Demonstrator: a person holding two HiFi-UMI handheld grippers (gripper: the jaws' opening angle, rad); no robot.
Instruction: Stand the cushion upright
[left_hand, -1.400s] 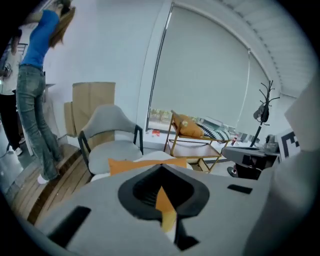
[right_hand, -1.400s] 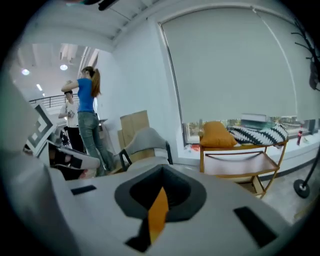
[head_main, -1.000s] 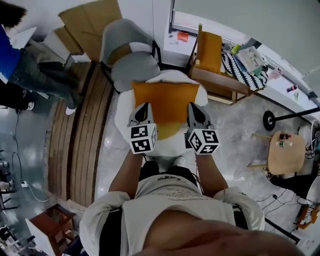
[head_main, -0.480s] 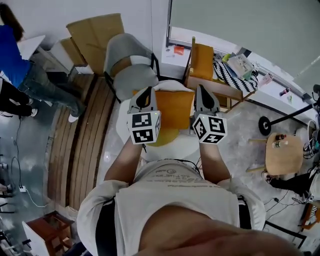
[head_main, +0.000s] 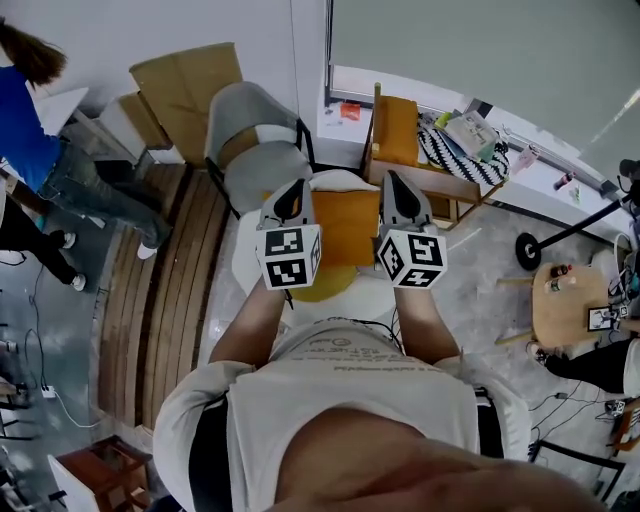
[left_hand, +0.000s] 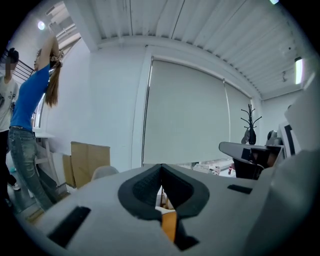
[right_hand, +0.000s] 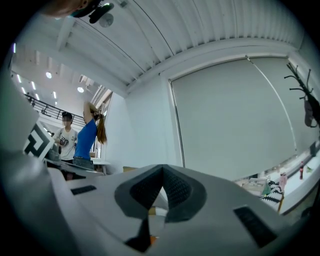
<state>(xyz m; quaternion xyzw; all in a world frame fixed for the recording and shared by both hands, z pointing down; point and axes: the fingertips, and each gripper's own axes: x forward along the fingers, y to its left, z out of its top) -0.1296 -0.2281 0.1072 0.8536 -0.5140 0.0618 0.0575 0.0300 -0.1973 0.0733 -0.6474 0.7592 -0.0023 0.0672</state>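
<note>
In the head view an orange cushion (head_main: 345, 225) hangs lifted between my two grippers, above a white round seat (head_main: 378, 293). My left gripper (head_main: 292, 190) is shut on the cushion's left edge, and my right gripper (head_main: 392, 182) is shut on its right edge. The left gripper view has its jaws (left_hand: 161, 189) closed, with a sliver of orange cushion (left_hand: 169, 226) pinched low between them. In the right gripper view the jaws (right_hand: 162, 189) are closed too, and a small orange bit of cushion (right_hand: 149, 240) shows at their base. The cushion's lower end is partly hidden by the marker cubes.
A grey chair (head_main: 255, 135) stands just beyond the white seat, beside a wooden chair (head_main: 402, 135) with an orange pad. Cardboard (head_main: 185, 80) leans on the wall. A person in blue (head_main: 30, 130) stands at far left. A round wooden table (head_main: 570, 305) is at right.
Both grippers have risen together with the cushion. It lay flat on the white seat before and now hangs raised and steeper between them.
</note>
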